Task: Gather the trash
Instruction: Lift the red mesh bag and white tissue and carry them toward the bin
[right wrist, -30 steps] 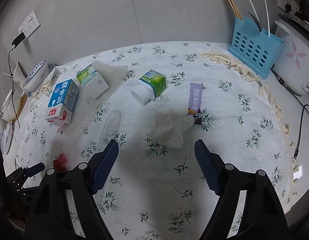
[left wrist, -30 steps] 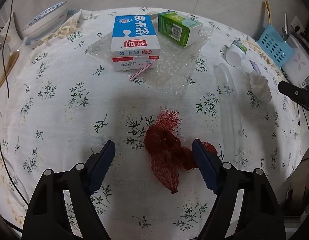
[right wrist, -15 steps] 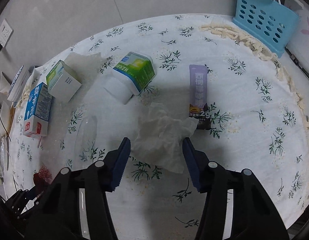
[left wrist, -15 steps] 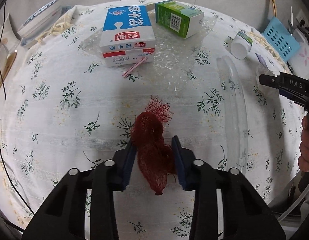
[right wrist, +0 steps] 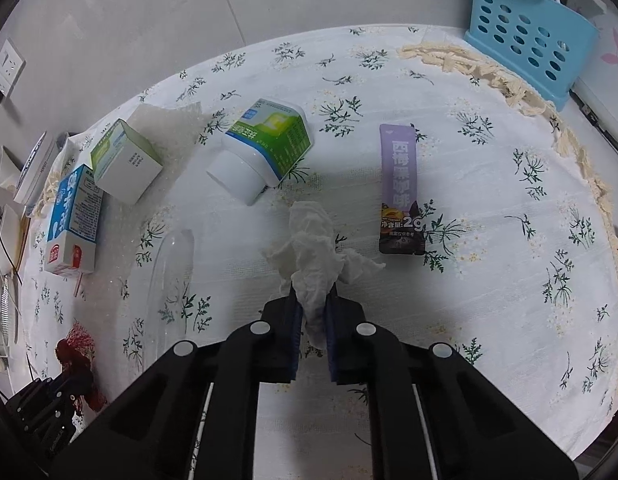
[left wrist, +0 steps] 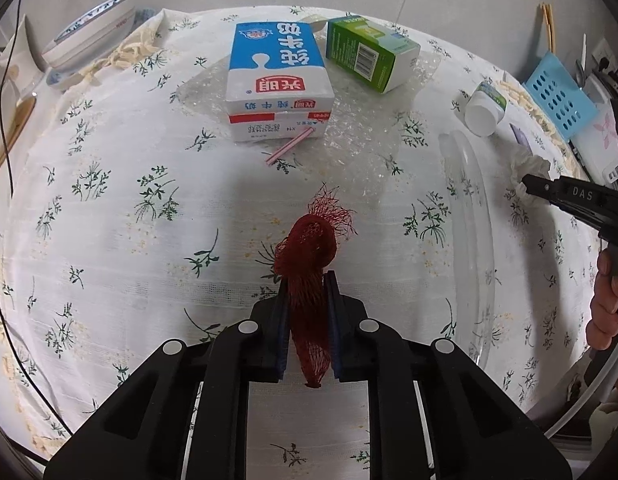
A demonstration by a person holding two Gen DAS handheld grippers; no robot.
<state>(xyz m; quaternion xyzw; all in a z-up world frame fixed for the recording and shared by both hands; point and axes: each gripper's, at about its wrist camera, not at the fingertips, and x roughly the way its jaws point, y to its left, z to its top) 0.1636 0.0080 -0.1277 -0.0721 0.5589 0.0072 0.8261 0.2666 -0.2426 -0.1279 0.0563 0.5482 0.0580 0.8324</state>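
1. My left gripper [left wrist: 307, 280] has just been closing, and its pads now pinch the crumpled dark red mesh net bag [left wrist: 309, 256] at its bunched middle, low on the white floral tablecloth [left wrist: 109, 240].
2. My right gripper [right wrist: 314, 292] has just been closing too; it is now clamped on the crumpled white paper tissue [right wrist: 313, 256], beside the purple foil snack sachet [right wrist: 399, 188].
3. I judge both pieces light, soft and compressible. The net may snag, and the tissue may tear, so a grip on the thick bunched part suits both.
4. The blue and white milk carton [left wrist: 275, 80], the green box [left wrist: 369, 58] and the white plastic bottle [right wrist: 265, 152] look stiffer, so I expect they need wider jaws.
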